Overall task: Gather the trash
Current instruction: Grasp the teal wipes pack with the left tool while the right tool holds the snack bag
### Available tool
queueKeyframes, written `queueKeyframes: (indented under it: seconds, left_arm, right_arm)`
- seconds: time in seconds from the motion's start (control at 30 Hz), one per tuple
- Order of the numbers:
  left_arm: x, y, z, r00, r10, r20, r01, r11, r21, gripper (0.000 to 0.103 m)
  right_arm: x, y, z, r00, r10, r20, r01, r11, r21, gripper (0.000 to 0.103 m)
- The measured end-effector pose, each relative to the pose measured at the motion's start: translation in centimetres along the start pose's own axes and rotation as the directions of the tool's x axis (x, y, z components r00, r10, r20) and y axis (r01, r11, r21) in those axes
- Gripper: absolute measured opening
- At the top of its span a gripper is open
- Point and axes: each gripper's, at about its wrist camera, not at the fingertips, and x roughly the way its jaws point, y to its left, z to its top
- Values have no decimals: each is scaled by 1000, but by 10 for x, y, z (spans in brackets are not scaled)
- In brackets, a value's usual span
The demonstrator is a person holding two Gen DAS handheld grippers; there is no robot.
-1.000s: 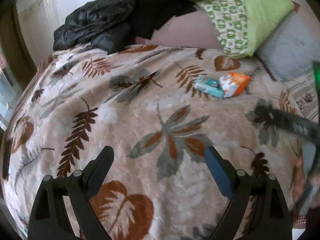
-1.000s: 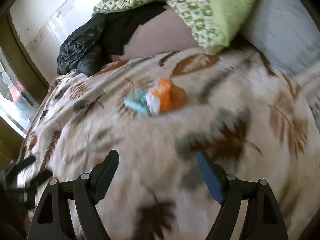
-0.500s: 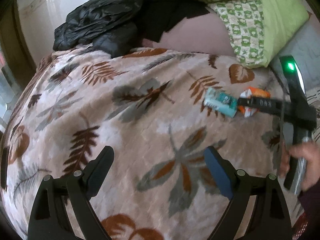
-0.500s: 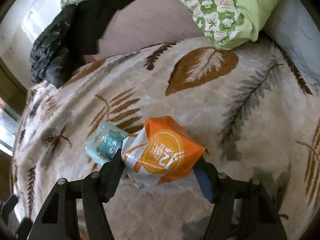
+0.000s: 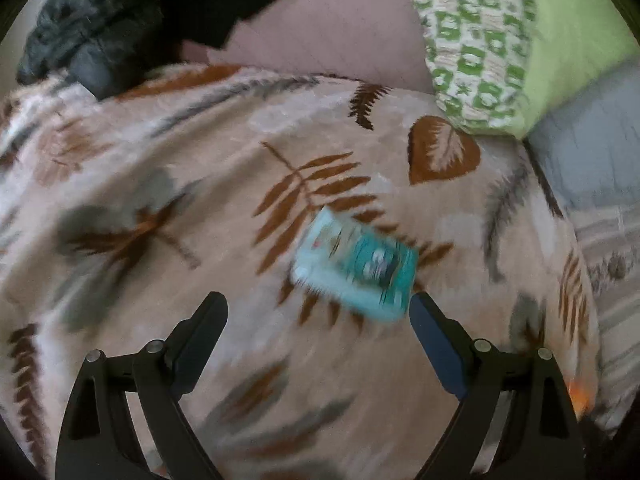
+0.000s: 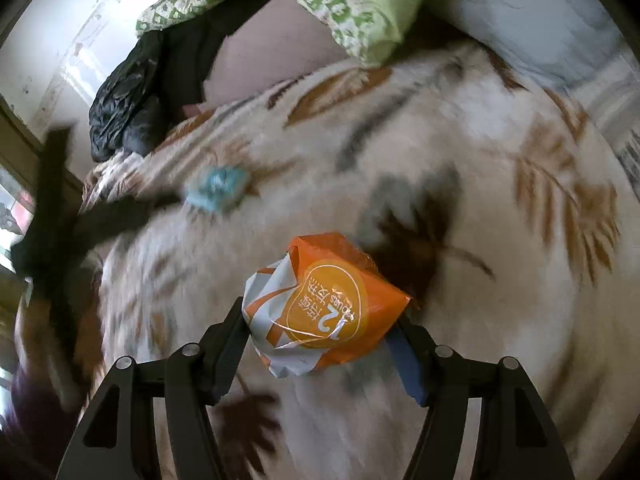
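An orange and white crumpled wrapper point(image 6: 326, 308) sits between the fingers of my right gripper point(image 6: 320, 328), which is shut on it and holds it above the leaf-patterned blanket point(image 6: 460, 184). A teal packet point(image 5: 356, 270) lies flat on the blanket point(image 5: 192, 168), just ahead of my left gripper point(image 5: 318, 316) and close to its right finger; those jaws stand wide open with nothing between them. In the right wrist view the teal packet point(image 6: 218, 192) shows blurred at middle left, with the left gripper point(image 6: 124, 212) reaching toward it as a dark shape.
A black jacket point(image 5: 92, 24) is heaped at the far left of the bed. A green patterned pillow point(image 5: 492, 40) and a grey pillow point(image 5: 592, 152) lie at the far right. A pink sheet point(image 5: 332, 36) shows beyond the blanket.
My right gripper closed on the orange wrapper and lifted it away from the teal packet. My left gripper moved right and forward until the teal packet lies just before its fingers.
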Motion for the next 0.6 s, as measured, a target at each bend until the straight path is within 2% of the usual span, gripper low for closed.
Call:
queueKeyframes:
  seconds: [0.13,0.2,0.3,0.37,0.47,0.5,0.53,0.6]
  left_arm:
    - [31,1,15,999,-37,-22,34,993,-113,91]
    - [41,-3,20,1000,-10,-20,7,993,-118,94]
    - [52,-21,24,998,69,-12,-69,997,-31,101]
    - [62,-38,21,989,148,-6,-147,987,65,103]
    - [64,-48,15,984,181,5,-179,973,143,103]
    - [63,-48,14,984,178,1,-176,973,150,89]
    - [57,-49,12,987,162,8,-161,974,161,57]
    - [45,-54,8,983,182,20,-182,962,205,12]
  right_arm:
    - [-19,-12,-25,1000,15,14,-16,999,31,70]
    - [-26,-16,-34,999,17,35,-19,999,42,71]
    - [-29,-17,-40,998,-6,63,4,999,36,71]
    - [-29,-17,-44,997,-18,71,16,999,35,71]
    - [-31,-17,-48,997,-15,82,11,999,46,71]
    - [-32,-18,-49,996,-15,86,11,999,45,71]
    - [-34,-19,-50,996,-13,87,9,999,47,71]
    - [-36,-21,-50,996,-8,83,3,998,56,71]
